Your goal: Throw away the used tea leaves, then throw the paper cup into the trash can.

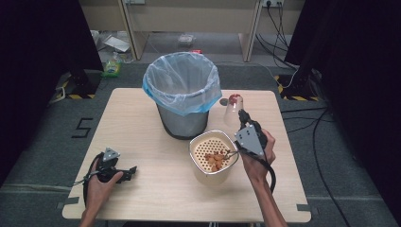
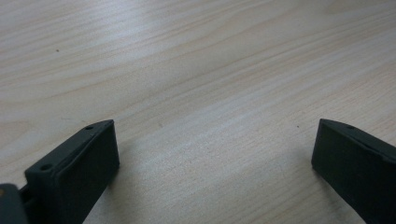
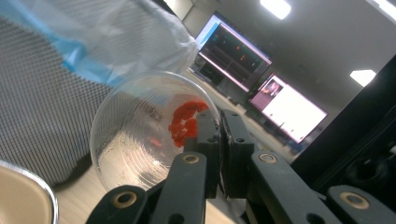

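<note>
Right gripper [image 1: 242, 115] stands right of centre on the table [image 1: 142, 189], jaws pinched together on the rim of a clear plastic cup [image 1: 232, 108]; in the right gripper view the pads close on the cup wall [image 3: 140, 140] with only the thin plastic between them. Cup is tilted, mouth toward the gripper, with a few red bits [image 3: 186, 120] clinging inside near the rim. Judged light, thin-walled and springy: it will likely dent or twist if squeezed harder, and a smooth wet wall may slip, so the rim pinch suits it but wants a steady wrist. Cup sits just right of the lined bin [image 1: 182, 92], close to the blue bag's edge [image 3: 79, 60], and beyond the cream strainer bowl [image 1: 213, 153], which holds orange-brown scraps [image 1: 216, 160]. The bin mouth is wide and open, but its rim stands above the cup, so the cup probably needs lifting before tipping; the bag's loose overhang could snag the cup's lip. Strainer bowl lies near the right wrist, a thing to avoid knocking. Left gripper [image 1: 124, 173] rests at the near left of the table, jaws wide apart over bare wood [image 2: 210, 93], nothing between them. Open room lies left of the bin and along the near edge.
</note>
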`<state>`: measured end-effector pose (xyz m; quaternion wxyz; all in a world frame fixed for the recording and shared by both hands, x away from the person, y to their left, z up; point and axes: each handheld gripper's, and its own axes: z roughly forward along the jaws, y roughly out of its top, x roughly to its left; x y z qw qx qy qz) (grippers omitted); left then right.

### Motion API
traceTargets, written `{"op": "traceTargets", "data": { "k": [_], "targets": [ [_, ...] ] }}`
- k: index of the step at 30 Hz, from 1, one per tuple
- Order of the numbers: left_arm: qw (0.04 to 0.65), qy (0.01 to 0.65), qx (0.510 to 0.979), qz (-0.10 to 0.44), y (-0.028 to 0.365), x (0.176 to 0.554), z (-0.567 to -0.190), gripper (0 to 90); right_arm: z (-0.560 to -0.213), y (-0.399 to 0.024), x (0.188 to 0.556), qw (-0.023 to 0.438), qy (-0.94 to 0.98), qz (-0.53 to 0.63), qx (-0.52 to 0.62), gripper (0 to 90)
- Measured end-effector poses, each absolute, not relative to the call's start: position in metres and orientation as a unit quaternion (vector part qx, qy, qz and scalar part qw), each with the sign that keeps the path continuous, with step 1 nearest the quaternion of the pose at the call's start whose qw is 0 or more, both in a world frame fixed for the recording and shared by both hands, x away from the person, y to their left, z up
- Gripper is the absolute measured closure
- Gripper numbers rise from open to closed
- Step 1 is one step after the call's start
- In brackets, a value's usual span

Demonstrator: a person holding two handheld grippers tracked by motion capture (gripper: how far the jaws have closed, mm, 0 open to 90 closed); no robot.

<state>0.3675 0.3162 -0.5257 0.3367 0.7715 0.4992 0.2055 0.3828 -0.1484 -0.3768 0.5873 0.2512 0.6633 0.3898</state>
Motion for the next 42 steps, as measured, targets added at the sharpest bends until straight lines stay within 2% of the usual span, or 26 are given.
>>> {"op": "traceTargets", "data": {
  "k": [4, 18, 36, 42],
  "targets": [
    [0.337, 0.499, 0.771, 0.205, 0.316, 0.368, -0.526, 0.0, -0.367, -0.155, 0.393, 0.551, 0.664, 0.417, 0.287, 87.5],
    [0.337, 0.500, 0.771, 0.204, 0.316, 0.368, -0.526, 0.0, -0.351, -0.169, 0.412, 0.499, 0.660, 0.456, 0.329, 87.5],
    [0.336, 0.500, 0.771, 0.204, 0.316, 0.368, -0.526, 0.0, -0.315, -0.165, 0.438, 0.482, 0.653, 0.473, 0.341, 87.5],
    [0.337, 0.499, 0.771, 0.206, 0.316, 0.368, -0.526, 0.0, -0.293, -0.160, 0.446, 0.496, 0.653, 0.468, 0.329, 87.4]
  ]
}}
